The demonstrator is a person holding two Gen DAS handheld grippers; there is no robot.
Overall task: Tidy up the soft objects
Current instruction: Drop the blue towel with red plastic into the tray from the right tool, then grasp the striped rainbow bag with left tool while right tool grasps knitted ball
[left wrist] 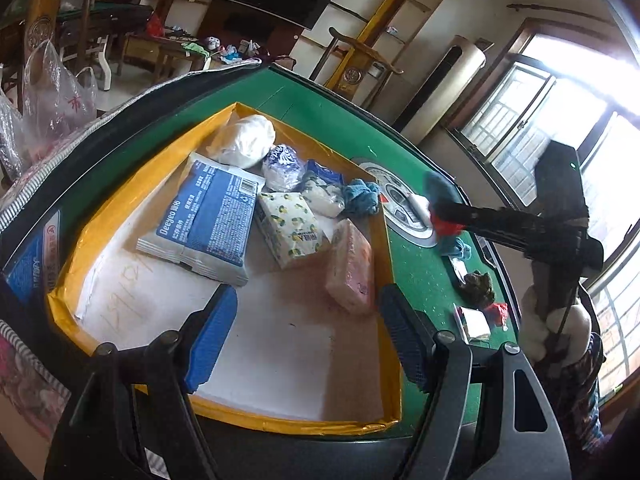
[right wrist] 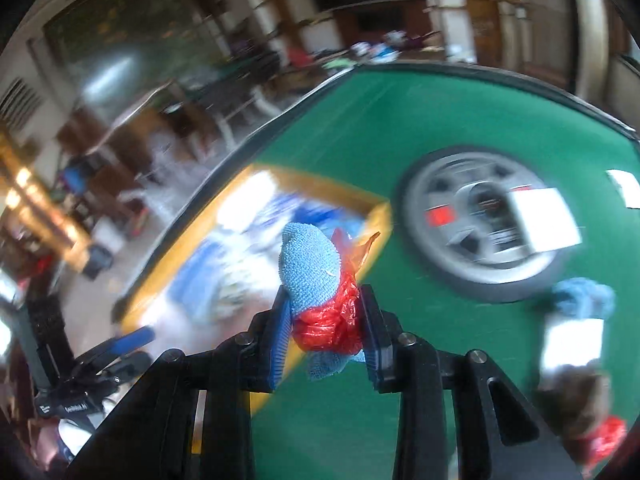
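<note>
In the left wrist view, the left hand-held gripper (left wrist: 308, 332) is seen with its blue ribbed pads spread apart and nothing between them, held over the near, bare part of a tray (left wrist: 384, 240). The tray is shallow, white inside, with walls wrapped in yellow tape, and is set on a green felt desk (left wrist: 416, 276). Along its far side soft things are packed close: a blue wipes pack (left wrist: 208, 220), a lemon-print tissue pack (left wrist: 288, 230), a pink pack (left wrist: 352, 266) leaning on the right wall, a white bag (left wrist: 244, 140), a blue-patterned bundle (left wrist: 282, 166) and a blue cloth (left wrist: 362, 196). Right of the tray, a round grey panel (left wrist: 400, 204) is sunk in the felt; beyond it lie another blue cloth (left wrist: 456, 246), a dark lump (left wrist: 476, 282), a white packet (left wrist: 474, 322) and a red scrap (left wrist: 498, 312). The right hand-held gripper (left wrist: 434, 212) is seen reaching in over the panel, clamped on a blue and red bundle. A barred window stands behind at the right, and wooden chairs and a dark screen at the back.

In the right wrist view, much blurred, the right hand-held gripper (right wrist: 326, 320) is pressed together on a bundle (right wrist: 316, 280): looped blue cloth with crinkled red plastic film. It is held above the desk (right wrist: 360, 400) just beside the tray's near corner (right wrist: 376, 216). The panel (right wrist: 480, 224) lies to the right, a white card (right wrist: 544, 220) on it. The left hand-held gripper (right wrist: 124, 344) shows at the lower left.
</note>
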